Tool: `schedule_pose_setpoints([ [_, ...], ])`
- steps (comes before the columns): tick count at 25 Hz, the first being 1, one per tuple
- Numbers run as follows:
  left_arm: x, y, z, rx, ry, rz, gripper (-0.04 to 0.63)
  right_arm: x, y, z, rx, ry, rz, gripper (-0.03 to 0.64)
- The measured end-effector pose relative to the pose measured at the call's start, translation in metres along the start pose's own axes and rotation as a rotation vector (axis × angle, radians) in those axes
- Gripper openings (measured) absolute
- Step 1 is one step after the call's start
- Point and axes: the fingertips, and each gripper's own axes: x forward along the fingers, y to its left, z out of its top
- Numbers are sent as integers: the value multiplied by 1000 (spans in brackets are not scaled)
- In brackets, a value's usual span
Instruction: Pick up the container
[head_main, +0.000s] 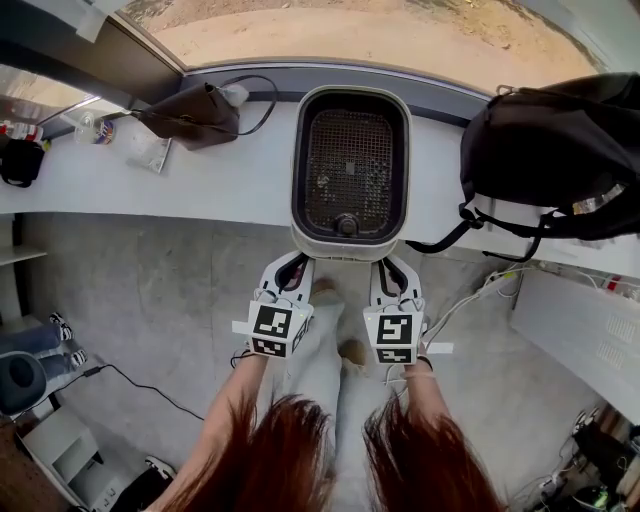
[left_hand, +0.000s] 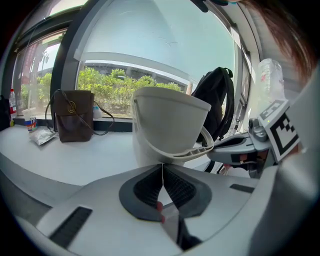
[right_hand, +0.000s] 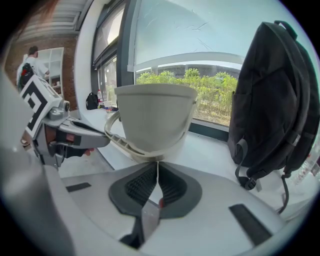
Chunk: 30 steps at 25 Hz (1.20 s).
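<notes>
The container (head_main: 301, 170) is a white rounded tub with a dark mesh bottom, at the front edge of the white window ledge (head_main: 210, 185). A thin loop handle (left_hand: 200, 149) sticks out of its near side. My left gripper (head_main: 296, 262) is shut on the handle's left part, my right gripper (head_main: 388, 264) on its right part. In the left gripper view the tub (left_hand: 167, 125) stands just past the closed left gripper (left_hand: 162, 165). The right gripper view shows the tub (right_hand: 155, 117) in the same way above the closed right gripper (right_hand: 157, 162).
A black backpack (head_main: 560, 150) leans on the ledge right of the tub, its strap hanging over the edge. A brown bag (head_main: 195, 115) with a cord and small bottles (head_main: 98, 128) sit to the left. A white unit (head_main: 590, 330) and cables are at floor level on the right.
</notes>
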Motion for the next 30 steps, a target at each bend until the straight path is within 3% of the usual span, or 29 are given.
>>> schedule_pose_setpoints([
  [11, -35, -15, 31, 12, 40, -14, 17, -39, 5, 28, 14, 24, 7, 26],
  [30, -70, -26, 98, 24, -5, 27, 18, -82, -4, 91, 22, -18, 2, 26],
])
